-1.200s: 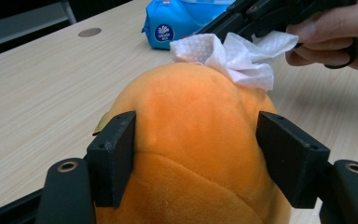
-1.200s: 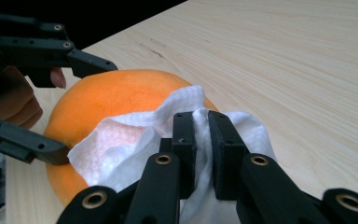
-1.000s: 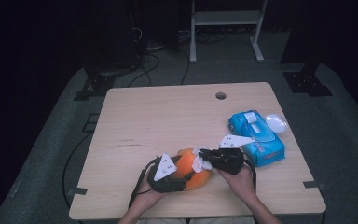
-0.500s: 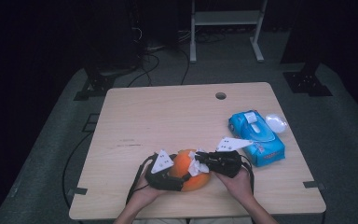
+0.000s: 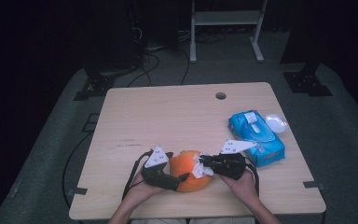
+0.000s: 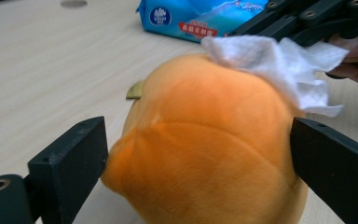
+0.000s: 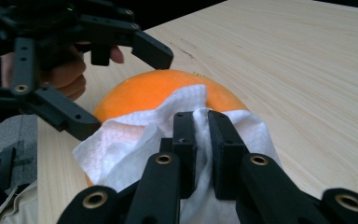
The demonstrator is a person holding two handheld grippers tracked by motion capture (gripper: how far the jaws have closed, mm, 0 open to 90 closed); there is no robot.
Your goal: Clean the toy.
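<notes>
Resting near the front edge of the wooden table, the orange plush ball sits between the two grippers. The left gripper has just been spreading its jaws, which now stand wide on either side of the ball, the pads at or barely off its fuzzy surface. The right gripper is clamped tight on a crumpled white wipe, pressing it against the ball's top. A blue wipes pack lies just beyond the right hand.

Orange plush toy, white wipe, blue pack
</notes>
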